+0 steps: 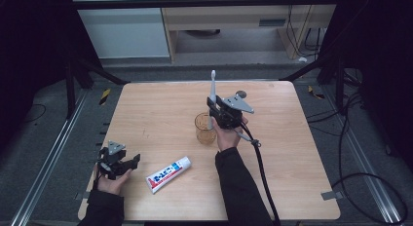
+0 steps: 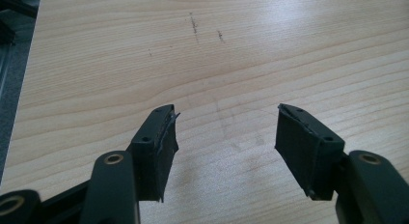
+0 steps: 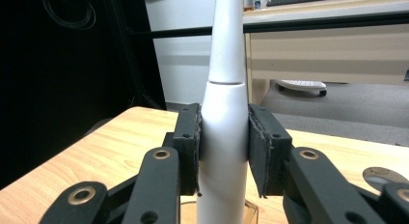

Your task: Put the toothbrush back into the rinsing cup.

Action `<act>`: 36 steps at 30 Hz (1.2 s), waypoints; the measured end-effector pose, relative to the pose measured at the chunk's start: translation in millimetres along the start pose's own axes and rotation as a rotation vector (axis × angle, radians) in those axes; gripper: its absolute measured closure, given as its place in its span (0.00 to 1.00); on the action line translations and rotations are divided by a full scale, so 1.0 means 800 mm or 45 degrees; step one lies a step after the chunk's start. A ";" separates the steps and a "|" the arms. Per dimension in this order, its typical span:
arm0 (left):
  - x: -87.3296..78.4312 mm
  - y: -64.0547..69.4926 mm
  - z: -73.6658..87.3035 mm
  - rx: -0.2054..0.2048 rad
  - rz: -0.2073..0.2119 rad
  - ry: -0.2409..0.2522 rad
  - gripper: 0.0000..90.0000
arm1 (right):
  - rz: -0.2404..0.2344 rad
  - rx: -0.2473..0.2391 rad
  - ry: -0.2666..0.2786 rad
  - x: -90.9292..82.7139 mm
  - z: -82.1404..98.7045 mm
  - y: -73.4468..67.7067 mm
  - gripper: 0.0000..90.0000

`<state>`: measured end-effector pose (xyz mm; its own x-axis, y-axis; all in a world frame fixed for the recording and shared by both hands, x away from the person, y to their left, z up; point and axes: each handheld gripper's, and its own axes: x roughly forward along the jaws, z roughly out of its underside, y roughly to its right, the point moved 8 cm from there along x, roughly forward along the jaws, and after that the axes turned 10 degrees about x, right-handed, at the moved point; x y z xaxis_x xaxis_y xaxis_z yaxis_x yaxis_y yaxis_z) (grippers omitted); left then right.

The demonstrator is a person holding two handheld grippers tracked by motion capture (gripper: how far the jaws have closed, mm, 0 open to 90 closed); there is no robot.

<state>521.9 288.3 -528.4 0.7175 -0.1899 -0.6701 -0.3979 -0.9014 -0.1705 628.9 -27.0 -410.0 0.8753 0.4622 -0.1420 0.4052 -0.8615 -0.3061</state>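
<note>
Your right gripper (image 1: 212, 112) pinches the white electric toothbrush (image 3: 225, 137) upright above the amber cup (image 1: 205, 128) | your left gripper (image 2: 224, 137) rests spread, empty, on the table (image 1: 160, 114) near the toothpaste tube (image 1: 168, 174)

A pale wooden bench in a dark-curtained recording bay

The bench (image 1: 160, 109) has a light wood-grain top with rounded corners and a few small dark scuffs, and stands on grey carpet floor (image 1: 44, 133). Metal floor rails (image 1: 46, 158) run along either side of it, with yellow-and-black striped tape marks (image 1: 104, 96) near the far corners. Black drapes (image 1: 29, 41) close in the left and right sides, and a dark horizontal bar (image 1: 204, 3) crosses the far end. Beyond it is a white wall panel (image 1: 122, 31) and a light wooden desk (image 1: 234, 21), with loose black cables (image 1: 360, 138) trailing over the floor at the right. Light is even and soft, brightest at the back.
</note>
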 end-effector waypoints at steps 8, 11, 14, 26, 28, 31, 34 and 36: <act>0.000 0.000 0.000 0.000 0.000 0.001 0.43 | -0.004 -0.009 -0.064 0.003 0.015 0.001 0.75; 0.000 0.000 0.000 -0.001 0.001 0.000 0.43 | -0.004 0.003 -0.096 0.004 0.024 0.003 0.75; 0.000 0.000 0.000 0.001 0.000 0.000 0.43 | 0.004 0.003 -0.124 0.003 0.032 0.007 0.75; 0.000 0.001 0.000 0.002 -0.001 -0.002 0.43 | 0.000 -0.039 -0.200 0.000 0.047 0.011 0.75; 0.000 0.001 0.000 0.002 0.000 -0.002 0.43 | -0.002 -0.039 -0.214 0.000 0.049 0.012 0.75; 0.001 0.001 0.000 0.003 -0.001 -0.004 0.43 | -0.003 -0.045 -0.235 0.000 0.052 0.013 0.75; 0.001 0.001 0.000 0.003 -0.001 -0.003 0.43 | 0.000 -0.043 -0.257 0.001 0.056 0.015 0.75; 0.001 0.001 0.000 0.002 0.000 -0.004 0.43 | 0.000 -0.043 -0.269 0.001 0.059 0.016 0.75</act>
<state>522.0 287.7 -529.0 0.7158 -0.1884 -0.6724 -0.3986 -0.9009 -0.1720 622.6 -27.4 -458.4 0.8020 0.4930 -0.3373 0.4170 -0.8664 -0.2748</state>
